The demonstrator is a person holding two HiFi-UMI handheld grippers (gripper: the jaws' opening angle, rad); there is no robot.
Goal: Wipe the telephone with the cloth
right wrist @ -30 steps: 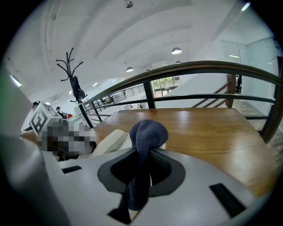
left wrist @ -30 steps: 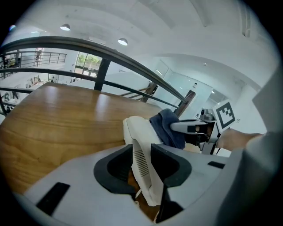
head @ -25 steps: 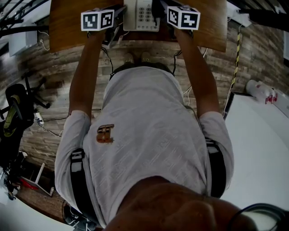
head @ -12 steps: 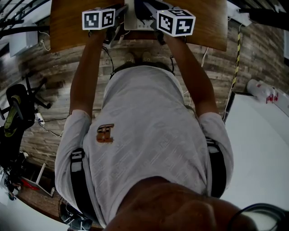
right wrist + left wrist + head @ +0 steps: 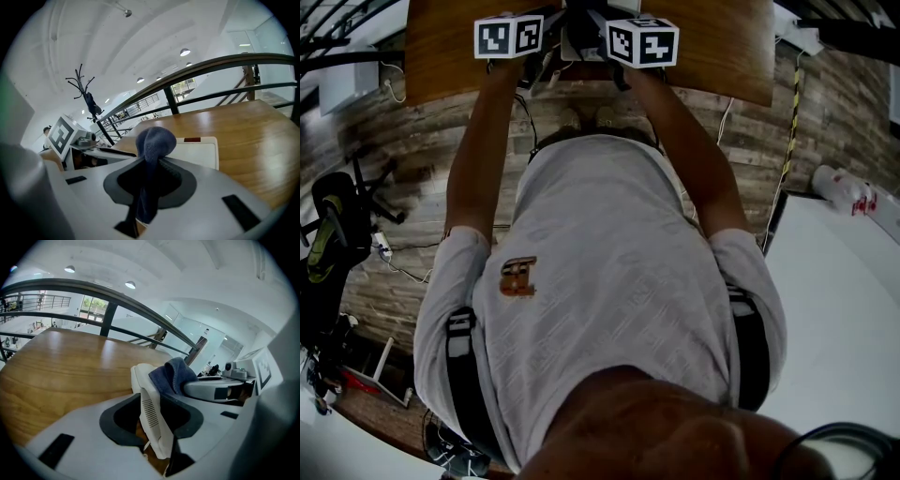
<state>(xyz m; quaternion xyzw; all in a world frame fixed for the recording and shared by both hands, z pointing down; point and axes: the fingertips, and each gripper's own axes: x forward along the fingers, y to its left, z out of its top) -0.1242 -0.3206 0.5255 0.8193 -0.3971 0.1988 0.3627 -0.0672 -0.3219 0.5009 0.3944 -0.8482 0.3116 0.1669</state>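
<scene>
Head view: the left claw (image 5: 546, 42) and right claw (image 5: 592, 23) sit close together over the bench (image 5: 441, 56). Left gripper view: its claw grips what looks like the telephone's (image 5: 152, 423) white edge, with the cloth (image 5: 172, 375) just beyond. Right gripper view: that claw is clenched on the cloth, the telephone just ahead.

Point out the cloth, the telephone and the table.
cloth (image 5: 155, 140), right gripper view, on its bunched blue top.
telephone (image 5: 151, 414), left gripper view, on its slotted side.
table (image 5: 61, 366), left gripper view, on the bare wooden top.
</scene>
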